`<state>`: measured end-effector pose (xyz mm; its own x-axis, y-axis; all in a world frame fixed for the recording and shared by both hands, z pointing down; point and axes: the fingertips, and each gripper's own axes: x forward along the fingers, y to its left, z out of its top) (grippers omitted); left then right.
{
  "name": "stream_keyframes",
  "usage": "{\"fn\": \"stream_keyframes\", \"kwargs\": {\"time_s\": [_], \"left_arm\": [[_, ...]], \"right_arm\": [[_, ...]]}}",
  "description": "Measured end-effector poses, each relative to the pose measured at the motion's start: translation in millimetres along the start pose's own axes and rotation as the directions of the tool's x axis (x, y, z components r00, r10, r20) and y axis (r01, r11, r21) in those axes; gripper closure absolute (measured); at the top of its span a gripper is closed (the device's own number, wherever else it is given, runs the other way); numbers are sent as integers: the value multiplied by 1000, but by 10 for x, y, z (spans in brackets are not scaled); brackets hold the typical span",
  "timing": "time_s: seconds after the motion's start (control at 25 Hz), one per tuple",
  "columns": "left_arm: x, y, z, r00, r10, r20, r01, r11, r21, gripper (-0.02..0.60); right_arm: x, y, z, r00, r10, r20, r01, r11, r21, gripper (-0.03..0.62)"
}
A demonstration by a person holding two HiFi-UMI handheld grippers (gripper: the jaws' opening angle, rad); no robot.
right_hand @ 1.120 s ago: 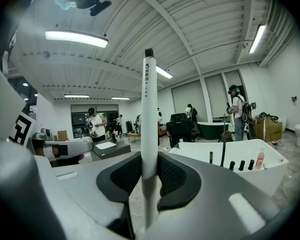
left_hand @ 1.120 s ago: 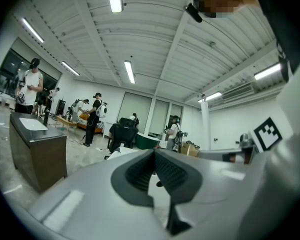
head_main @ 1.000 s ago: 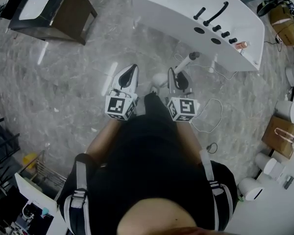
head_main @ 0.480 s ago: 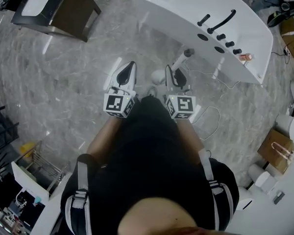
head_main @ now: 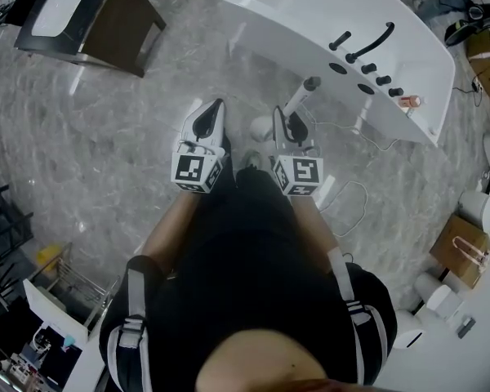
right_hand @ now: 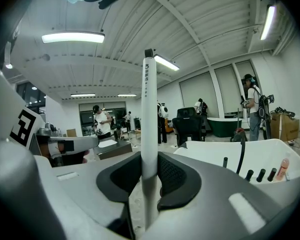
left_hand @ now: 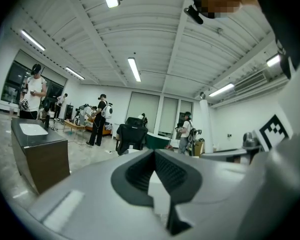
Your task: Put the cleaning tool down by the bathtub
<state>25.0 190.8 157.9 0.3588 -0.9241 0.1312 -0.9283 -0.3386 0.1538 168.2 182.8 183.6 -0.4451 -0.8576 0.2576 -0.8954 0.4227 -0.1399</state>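
Looming at one o'clock is the white bathtub [head_main: 310, 23], and short of its near wall the right gripper [head_main: 290, 121] is clamped on the white handle of the cleaning tool [head_main: 300, 98], which points toward the tub, while the left gripper [head_main: 212, 114] at eleven o'clock has its jaws slightly apart, empty.

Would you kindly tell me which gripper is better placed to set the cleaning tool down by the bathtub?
Right. The right gripper is shut on the white handle of the cleaning tool and sits nearer the bathtub; the left gripper is open and empty.
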Motion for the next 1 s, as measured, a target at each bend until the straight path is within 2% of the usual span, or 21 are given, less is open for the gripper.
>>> {"fn": "stream_keyframes", "kwargs": {"time_s": [0.68,1.0], "left_arm": [[897,824,108,999,-38,-16,38,999,-5,573],[1280,1167,-116,998,-40,-38,39,999,-22,574]], "right_arm": [[1152,-56,79,999,-50,-21,51,998,22,503],[1704,-128,-106,997,-60,-56,61,998,15,503]]}}
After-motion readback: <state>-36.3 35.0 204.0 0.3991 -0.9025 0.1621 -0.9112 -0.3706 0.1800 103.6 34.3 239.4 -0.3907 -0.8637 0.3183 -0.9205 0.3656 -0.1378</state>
